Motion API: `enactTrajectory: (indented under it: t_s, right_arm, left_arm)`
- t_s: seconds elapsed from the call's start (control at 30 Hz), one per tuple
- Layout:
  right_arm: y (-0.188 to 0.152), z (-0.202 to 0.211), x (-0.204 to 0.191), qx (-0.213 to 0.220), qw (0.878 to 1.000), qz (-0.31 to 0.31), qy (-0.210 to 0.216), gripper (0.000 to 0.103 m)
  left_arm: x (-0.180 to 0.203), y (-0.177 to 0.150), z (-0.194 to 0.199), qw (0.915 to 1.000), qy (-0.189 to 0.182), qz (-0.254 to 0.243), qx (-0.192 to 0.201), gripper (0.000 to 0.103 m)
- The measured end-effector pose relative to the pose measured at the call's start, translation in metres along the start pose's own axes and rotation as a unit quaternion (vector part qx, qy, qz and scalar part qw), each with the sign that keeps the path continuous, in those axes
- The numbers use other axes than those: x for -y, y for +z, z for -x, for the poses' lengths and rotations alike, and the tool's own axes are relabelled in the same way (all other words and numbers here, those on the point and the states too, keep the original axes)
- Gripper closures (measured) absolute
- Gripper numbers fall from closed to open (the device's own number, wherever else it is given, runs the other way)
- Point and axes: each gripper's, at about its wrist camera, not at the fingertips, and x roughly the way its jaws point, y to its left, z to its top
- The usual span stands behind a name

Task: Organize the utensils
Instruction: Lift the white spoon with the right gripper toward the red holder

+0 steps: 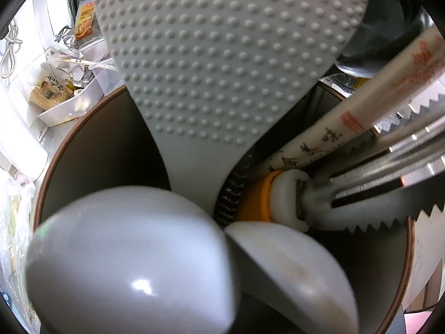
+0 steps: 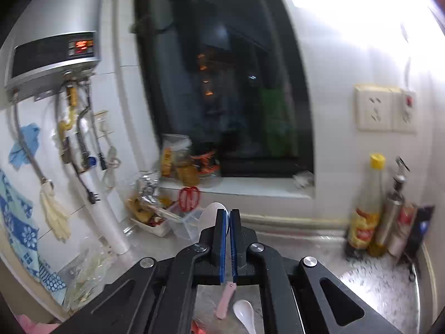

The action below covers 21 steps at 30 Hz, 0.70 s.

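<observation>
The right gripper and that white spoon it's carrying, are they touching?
Touching. The right wrist view shows the right gripper with its blue pads shut on the white spoon, whose bowl sticks out past the tips.

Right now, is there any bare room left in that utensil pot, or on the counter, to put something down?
In the utensil pot, the gap along its left wall, beside the dimpled rice paddle, is free. Its right side is crowded with chopsticks, a fork and a serrated blade. On the counter, bare steel lies between the clear tub and the bottles.

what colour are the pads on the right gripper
Blue pads, set on black fingers; clearest in the right wrist view.
</observation>
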Motion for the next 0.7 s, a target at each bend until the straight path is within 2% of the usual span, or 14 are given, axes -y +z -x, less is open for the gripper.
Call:
enactTrajectory:
  t_s: [0.13, 0.3, 0.7]
  right_arm:
    - [0.002, -0.004, -0.026, 0.001, 0.999, 0.036, 0.021, 0.100]
    - [-0.004, -0.010, -0.050, -0.003, 0.997, 0.077, 0.026, 0.100]
    - [-0.016, -0.013, -0.068, -0.011, 0.993, 0.118, 0.021, 0.100]
  left_arm:
    - [0.000, -0.001, 0.002, 1.0000, 0.000, -0.001, 0.004, 0.014]
    - [-0.001, 0.003, 0.002, 1.0000, 0.002, -0.003, 0.005, 0.014]
    - [-0.004, 0.014, 0.010, 0.9997, -0.002, -0.003, 0.023, 0.013]
